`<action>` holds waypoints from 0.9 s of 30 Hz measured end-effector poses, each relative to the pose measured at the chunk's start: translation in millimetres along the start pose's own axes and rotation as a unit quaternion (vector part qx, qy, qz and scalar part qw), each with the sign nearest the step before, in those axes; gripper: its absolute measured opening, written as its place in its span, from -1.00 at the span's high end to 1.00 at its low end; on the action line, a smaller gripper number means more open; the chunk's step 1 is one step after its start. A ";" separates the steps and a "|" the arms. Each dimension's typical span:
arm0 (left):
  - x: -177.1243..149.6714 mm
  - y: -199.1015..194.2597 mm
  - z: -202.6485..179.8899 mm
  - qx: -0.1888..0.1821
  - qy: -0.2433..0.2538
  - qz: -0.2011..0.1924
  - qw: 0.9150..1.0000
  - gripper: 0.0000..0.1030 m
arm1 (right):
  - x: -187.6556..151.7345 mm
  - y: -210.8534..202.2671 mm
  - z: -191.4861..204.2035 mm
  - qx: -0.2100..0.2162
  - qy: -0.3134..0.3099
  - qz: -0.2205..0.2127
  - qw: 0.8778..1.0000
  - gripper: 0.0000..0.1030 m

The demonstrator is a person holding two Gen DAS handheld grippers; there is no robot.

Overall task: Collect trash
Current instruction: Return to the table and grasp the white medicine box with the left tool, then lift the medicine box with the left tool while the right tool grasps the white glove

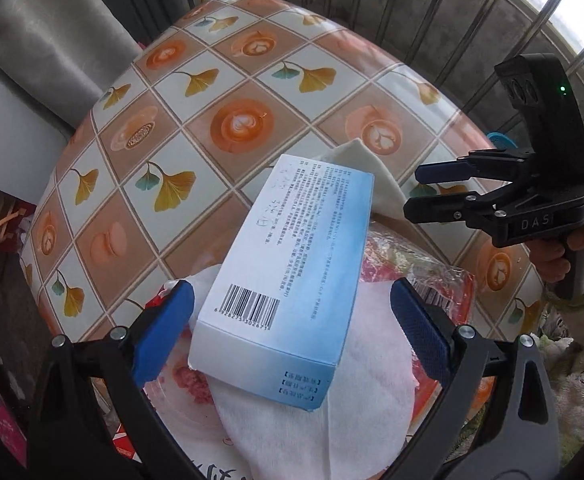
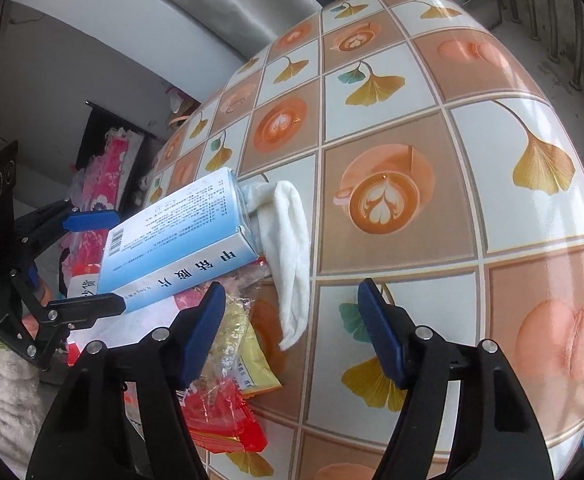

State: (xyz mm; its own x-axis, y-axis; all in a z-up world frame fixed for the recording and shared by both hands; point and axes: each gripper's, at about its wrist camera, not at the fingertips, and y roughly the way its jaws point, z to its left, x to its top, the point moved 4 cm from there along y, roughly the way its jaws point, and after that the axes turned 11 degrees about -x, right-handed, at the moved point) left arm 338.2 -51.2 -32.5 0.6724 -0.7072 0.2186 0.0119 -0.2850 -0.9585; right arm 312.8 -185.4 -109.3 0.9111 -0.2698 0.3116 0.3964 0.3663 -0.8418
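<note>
Lying tilted atop white tissue (image 1: 332,396) and red wrappers (image 2: 227,420) at table (image 1: 227,184) edge: blue-white medicine box (image 1: 287,276). Straddling box without visible contact, jaws open: left gripper (image 1: 292,336). Hovering beside pile over tablecloth, jaws apart, empty: right gripper (image 2: 292,320). Beyond box: white cloth (image 2: 292,256).

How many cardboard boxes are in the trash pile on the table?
1. The blue and white box lies on top of the tissue and wrappers, between the open left gripper fingers. Smaller boxes could be hidden under the pile.
</note>
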 end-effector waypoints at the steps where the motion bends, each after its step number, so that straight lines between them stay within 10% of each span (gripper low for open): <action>1: 0.5 2.8 2.4 0.002 -0.003 0.005 1.000 -0.83 | -0.7 0.9 -1.7 0.002 0.002 0.002 1.000 -0.23; 27: 15.8 -0.9 12.3 -0.007 -0.030 -0.024 0.999 -0.53 | 5.3 -1.8 -13.7 0.029 0.030 -0.010 0.999 0.89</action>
State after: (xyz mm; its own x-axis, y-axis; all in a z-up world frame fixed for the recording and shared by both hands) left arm 358.0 -54.2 -30.4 0.7143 -0.6529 0.2519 0.0347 -0.3264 -0.9446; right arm 315.4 -199.7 -112.2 0.8955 -0.3292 0.2995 0.4214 0.4106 -0.8086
